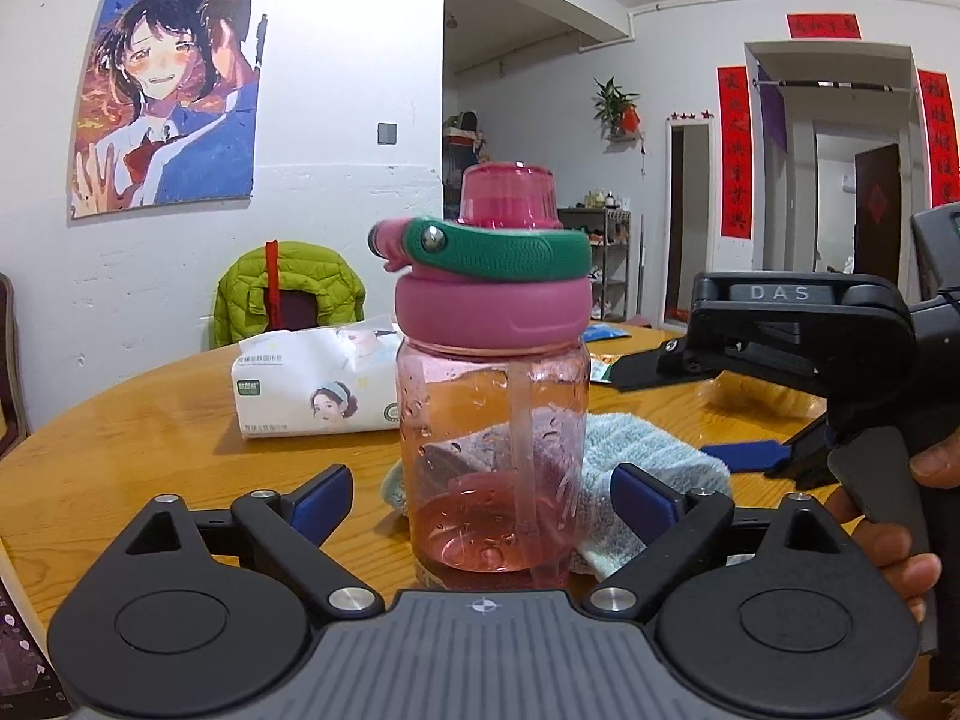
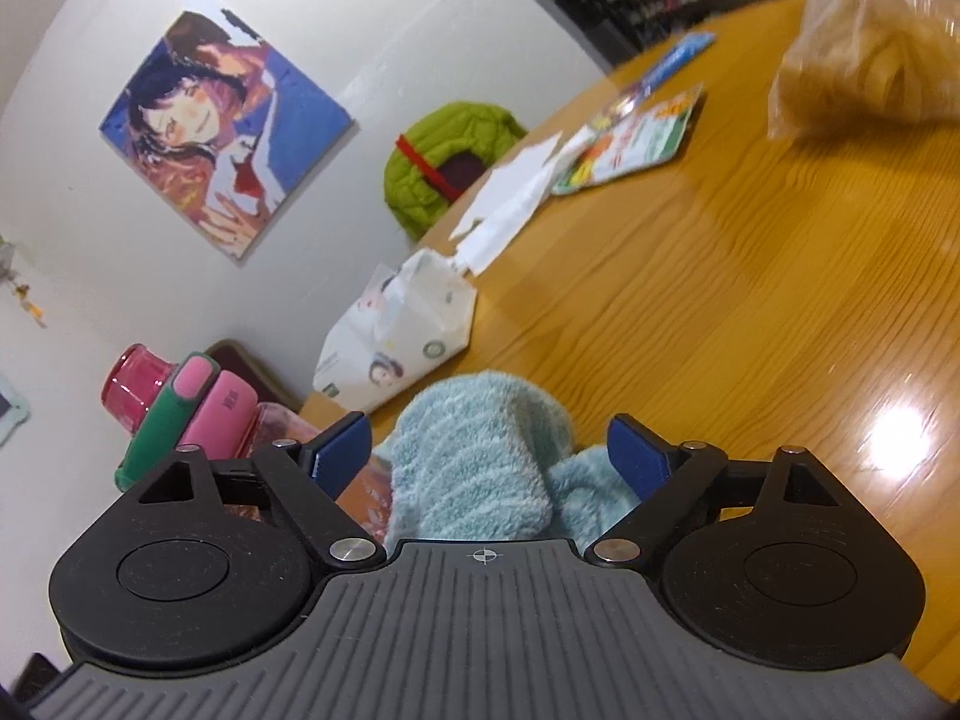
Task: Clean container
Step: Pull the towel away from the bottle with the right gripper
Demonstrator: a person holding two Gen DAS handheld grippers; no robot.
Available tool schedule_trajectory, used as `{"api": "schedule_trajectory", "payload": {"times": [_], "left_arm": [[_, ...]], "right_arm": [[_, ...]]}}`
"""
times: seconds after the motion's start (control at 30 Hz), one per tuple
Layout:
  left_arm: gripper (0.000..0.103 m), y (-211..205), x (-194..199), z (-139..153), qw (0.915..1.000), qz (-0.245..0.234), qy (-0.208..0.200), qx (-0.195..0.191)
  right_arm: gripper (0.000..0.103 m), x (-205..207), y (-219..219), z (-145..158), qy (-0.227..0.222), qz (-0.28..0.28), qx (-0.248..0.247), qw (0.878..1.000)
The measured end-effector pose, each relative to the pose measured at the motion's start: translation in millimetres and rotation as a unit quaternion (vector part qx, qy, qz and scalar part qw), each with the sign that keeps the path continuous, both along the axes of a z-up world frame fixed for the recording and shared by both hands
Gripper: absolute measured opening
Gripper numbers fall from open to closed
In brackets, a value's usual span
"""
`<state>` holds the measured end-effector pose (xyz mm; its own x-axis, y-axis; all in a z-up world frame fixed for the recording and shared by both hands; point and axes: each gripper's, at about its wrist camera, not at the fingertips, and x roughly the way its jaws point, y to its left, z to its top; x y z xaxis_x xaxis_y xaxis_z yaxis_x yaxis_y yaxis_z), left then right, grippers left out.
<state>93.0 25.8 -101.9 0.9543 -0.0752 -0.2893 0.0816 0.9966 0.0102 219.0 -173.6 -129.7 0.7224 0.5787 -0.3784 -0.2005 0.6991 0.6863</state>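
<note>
On the right hand-held gripper point(image 1: 720, 414), raised letters read "DAS".

A blurred clear bag point(image 2: 870, 48) is cut off at top.

White wall point(image 1: 336, 60), anime poster point(image 1: 168, 114), wooden table point(image 2: 720, 300), green-jacketed chair point(image 1: 288, 294).

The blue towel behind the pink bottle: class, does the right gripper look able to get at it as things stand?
Probably yes. The right gripper is open with the blue towel bunched between its pads, nothing lying over it. The pink bottle stands off to one side, clear of that approach.
</note>
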Motion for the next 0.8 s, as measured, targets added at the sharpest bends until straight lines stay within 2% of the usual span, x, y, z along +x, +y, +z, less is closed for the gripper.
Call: {"api": "schedule_trajectory", "payload": {"times": [0.1,0.23,0.3,0.47,0.57,0.67,0.8], "left_arm": [[0.098,5.8,2.1,3.0,0.9996,-0.002,0.013,-0.024],[0.098,16.5,16.2,15.5,0.9953,-0.009,0.068,-0.068],[0.098,20.5,24.5,23.3,0.9940,0.002,0.088,-0.065],[0.100,16.0,34.1,32.4,0.9953,-0.008,0.083,-0.048],[0.100,8.3,35.0,32.0,0.9959,-0.032,0.075,-0.038],[0.099,2.8,39.5,31.6,0.9969,-0.034,0.067,-0.023],[0.098,3.0,47.5,26.7,0.9963,-0.042,0.071,-0.025]], "right_arm": [[0.101,-13.0,1.9,14.3,-0.053,-0.013,-0.024,0.998],[0.103,-34.6,8.4,32.4,-0.128,-0.027,-0.054,0.990],[0.103,-40.0,15.1,38.9,-0.143,-0.032,-0.092,0.985],[0.103,-52.4,26.3,40.3,-0.186,-0.079,-0.155,0.967],[0.103,-55.0,29.8,38.5,-0.189,-0.083,-0.181,0.962],[0.103,-51.7,26.8,35.5,-0.167,-0.080,-0.170,0.968],[0.103,-44.9,21.2,30.0,-0.151,-0.073,-0.165,0.972]]}}
